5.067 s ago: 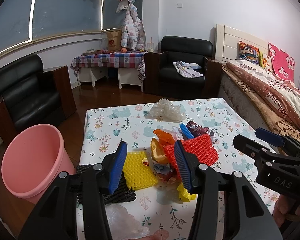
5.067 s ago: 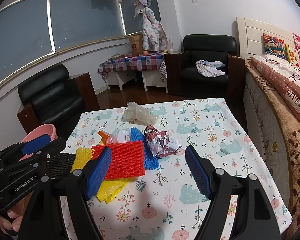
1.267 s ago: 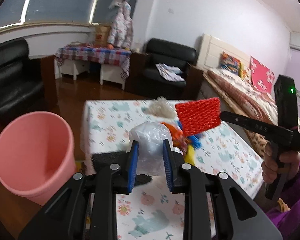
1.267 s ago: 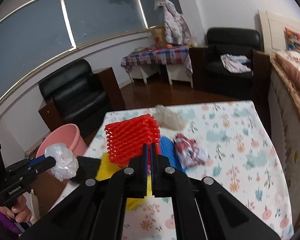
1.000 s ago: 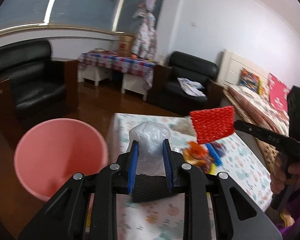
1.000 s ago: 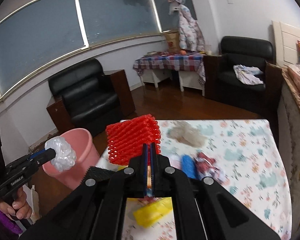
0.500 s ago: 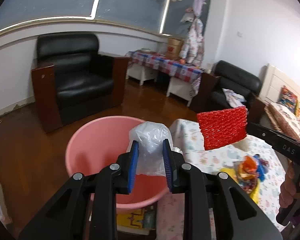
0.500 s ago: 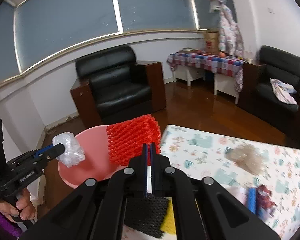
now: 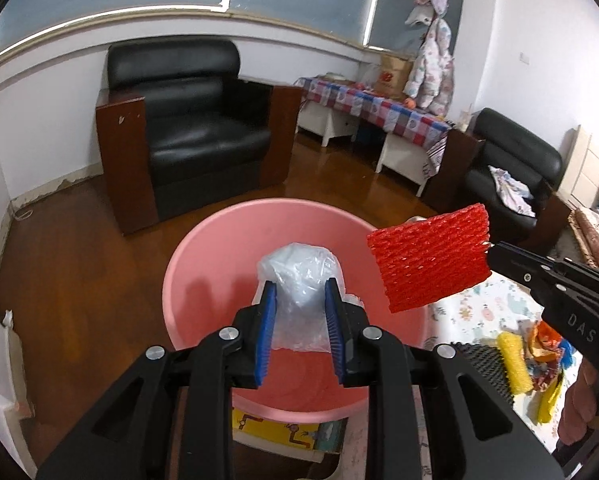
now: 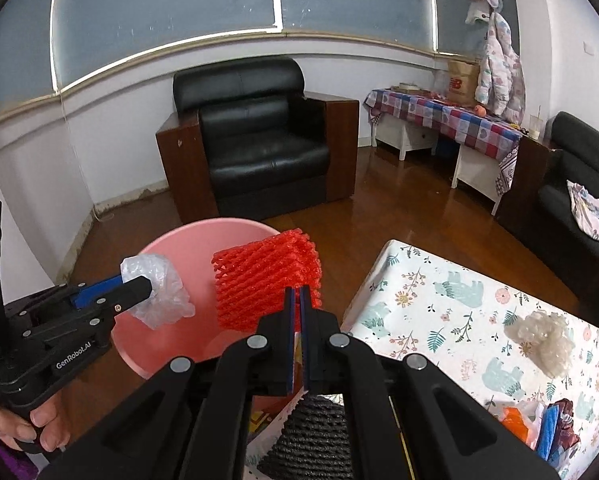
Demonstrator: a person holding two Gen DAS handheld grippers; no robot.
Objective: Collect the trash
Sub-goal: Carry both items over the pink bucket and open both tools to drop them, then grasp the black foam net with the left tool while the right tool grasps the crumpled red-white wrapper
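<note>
My left gripper point(image 9: 300, 322) is shut on a crumpled clear plastic bag point(image 9: 299, 280) and holds it over the open pink bucket point(image 9: 203, 264). It also shows in the right wrist view point(image 10: 139, 286) with the bag point(image 10: 161, 292) above the bucket point(image 10: 171, 248). My right gripper point(image 10: 298, 320) is shut on a red foam net point(image 10: 267, 276) and holds it at the bucket's right edge. The net point(image 9: 429, 258) hangs just right of the bucket in the left wrist view, held by the right gripper point(image 9: 495, 254).
The floral-cloth table point(image 10: 459, 300) carries a black foam net point(image 10: 311, 436), a yellow net point(image 9: 513, 362), a whitish plastic wad point(image 10: 543, 340) and coloured wrappers point(image 10: 547, 428). A black armchair point(image 10: 259, 148) stands behind the bucket. A book point(image 9: 275, 432) lies under the bucket.
Both grippers have swung left from the table toward the bucket with their loads. The bag now hangs over the bucket's mouth and the red net is at its rim.
</note>
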